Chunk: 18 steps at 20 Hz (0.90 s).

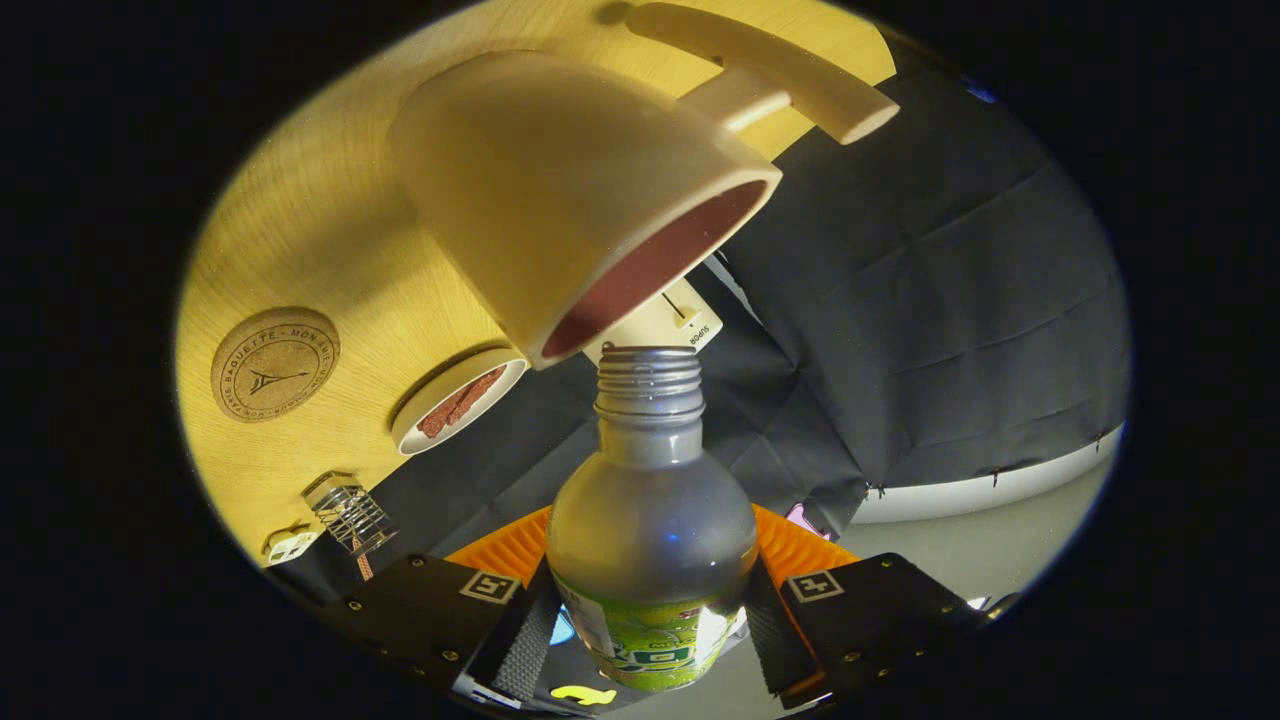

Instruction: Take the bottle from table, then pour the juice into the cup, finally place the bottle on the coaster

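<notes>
Pale wood counter (330, 250) is sitting tilted across the view, with black cloth draping behind it. Fingers (650, 610) are clamping both sides of the bottle (650, 530), which is sticking out ahead of them with its cap off and threaded neck pointing right at the cup (560, 190). Bottle mouth is hovering just beside the cup's rim, and the reddish inside of the cup is showing. Round cork coaster (275, 364) is lying on the counter well off to the side, and a small white dish (458, 400) is sitting between coaster and cup.
</notes>
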{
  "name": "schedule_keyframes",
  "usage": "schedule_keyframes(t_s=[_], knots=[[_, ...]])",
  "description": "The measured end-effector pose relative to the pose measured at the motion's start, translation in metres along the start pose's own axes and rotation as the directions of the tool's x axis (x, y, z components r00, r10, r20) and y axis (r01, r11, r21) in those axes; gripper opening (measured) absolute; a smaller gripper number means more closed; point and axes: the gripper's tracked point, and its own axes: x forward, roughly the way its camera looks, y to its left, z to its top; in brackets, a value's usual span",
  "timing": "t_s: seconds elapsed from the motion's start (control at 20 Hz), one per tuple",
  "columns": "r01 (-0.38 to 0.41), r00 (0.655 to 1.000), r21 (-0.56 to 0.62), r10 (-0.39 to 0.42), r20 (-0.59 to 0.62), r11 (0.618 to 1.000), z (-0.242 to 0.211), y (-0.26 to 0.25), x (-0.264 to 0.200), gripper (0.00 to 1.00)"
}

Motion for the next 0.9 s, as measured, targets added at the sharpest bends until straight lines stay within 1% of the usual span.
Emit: schedule_keyframes(t_s=[0.35, 0.9], knots=[[-0.011, 1.0, -0.002, 0.011, 0.001, 1.0, 0.0002, 0.0015, 0.0017, 0.81], [-0.04, 0.999, 0.039, 0.04, -0.001, 0.998, -0.0002, 0.009, 0.0053, 0.81]])
